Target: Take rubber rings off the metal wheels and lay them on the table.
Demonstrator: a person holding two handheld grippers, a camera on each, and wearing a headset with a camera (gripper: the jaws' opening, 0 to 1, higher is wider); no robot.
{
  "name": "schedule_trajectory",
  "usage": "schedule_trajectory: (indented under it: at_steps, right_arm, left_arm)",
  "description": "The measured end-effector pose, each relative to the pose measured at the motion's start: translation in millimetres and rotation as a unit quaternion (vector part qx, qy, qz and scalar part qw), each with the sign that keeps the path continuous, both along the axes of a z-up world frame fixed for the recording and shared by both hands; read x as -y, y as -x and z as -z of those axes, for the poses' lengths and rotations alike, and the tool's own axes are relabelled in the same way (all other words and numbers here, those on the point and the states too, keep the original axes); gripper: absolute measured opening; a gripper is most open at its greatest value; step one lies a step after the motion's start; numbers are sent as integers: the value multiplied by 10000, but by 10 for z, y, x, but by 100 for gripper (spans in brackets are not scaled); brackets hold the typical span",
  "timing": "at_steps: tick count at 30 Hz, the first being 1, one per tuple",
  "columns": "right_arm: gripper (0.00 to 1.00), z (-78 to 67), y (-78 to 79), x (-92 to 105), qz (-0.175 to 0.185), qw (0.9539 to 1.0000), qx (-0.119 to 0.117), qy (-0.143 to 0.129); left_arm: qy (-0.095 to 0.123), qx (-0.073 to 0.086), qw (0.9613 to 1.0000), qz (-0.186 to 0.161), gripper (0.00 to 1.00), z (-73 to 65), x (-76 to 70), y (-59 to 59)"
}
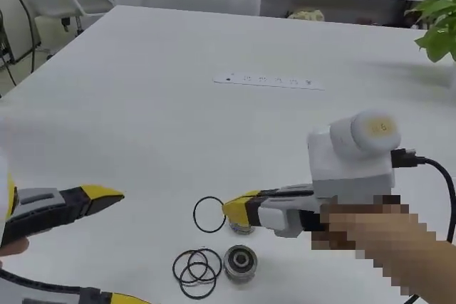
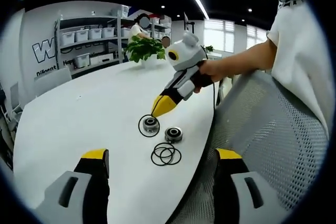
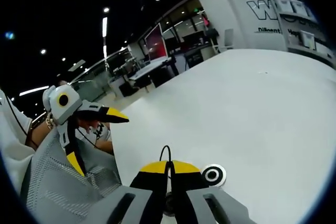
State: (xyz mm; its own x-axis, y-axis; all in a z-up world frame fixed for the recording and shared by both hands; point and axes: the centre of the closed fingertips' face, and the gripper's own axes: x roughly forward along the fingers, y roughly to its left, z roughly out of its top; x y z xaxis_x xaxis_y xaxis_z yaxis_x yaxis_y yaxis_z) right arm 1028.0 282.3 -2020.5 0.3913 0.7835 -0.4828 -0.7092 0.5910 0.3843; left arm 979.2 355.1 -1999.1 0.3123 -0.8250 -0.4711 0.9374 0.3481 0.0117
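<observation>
Closest to us is the left gripper. Its black-and-yellow jaws are spread wide with nothing between them, and it's hovering off the near edge of the big white table. Over in our other hand, the right gripper has its yellow tips pressed together, and in its own view a thin black rubber ring pokes up out of the seam, so we'd call that pinched on the ring. From the head view, that ring's loop sits just left of the tips, low over the tabletop. We honestly can't tell how much of it is resting on the table. Right under the tips is a small round metal wheel. In the left gripper view the ring looks like it loops around that wheel, but that could be the angle, so we can't say whether it's fully clear. A second metal wheel lies flat just beside it, nearer to us, with a dark hub and a shiny rim. Next to that is a little heap of loose black rubber rings, overlapping each other flat on the table. Further back there's a white power strip, and a green leafy plant at the far right edge.
</observation>
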Motion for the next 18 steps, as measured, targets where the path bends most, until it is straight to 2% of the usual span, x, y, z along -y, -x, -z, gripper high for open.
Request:
schedule_trajectory:
  at_steps: [2,6,9,10,13,15,18]
  right_arm:
    - [0,35,52,-42,-126,9999,-60,22]
    - [0,93,182,-131,-452,9988,-191,60]
    - [0,169,305,-181,-688,9965,-455,89]
    - [0,204,330,-193,-761,9960,-445,157]
    - [0,267,384,-212,-886,9945,-493,258]
    - [0,288,396,-214,-908,9941,-523,282]
    - [0,322,402,-206,-912,9938,-543,335]
  left_arm:
    - [-19,-114,9999,-61,79,37,-8,10]
    - [-86,-138,9998,-110,78,72,-11,3]
    - [-266,-257,9991,-194,75,152,-47,-14]
    - [-274,-255,9991,-198,75,156,-54,-17]
    - [-105,-318,9993,-173,77,118,-16,5]
    - [-87,-331,9992,-182,77,121,-21,2]
    - [-90,-434,9987,-240,76,151,-40,-3]
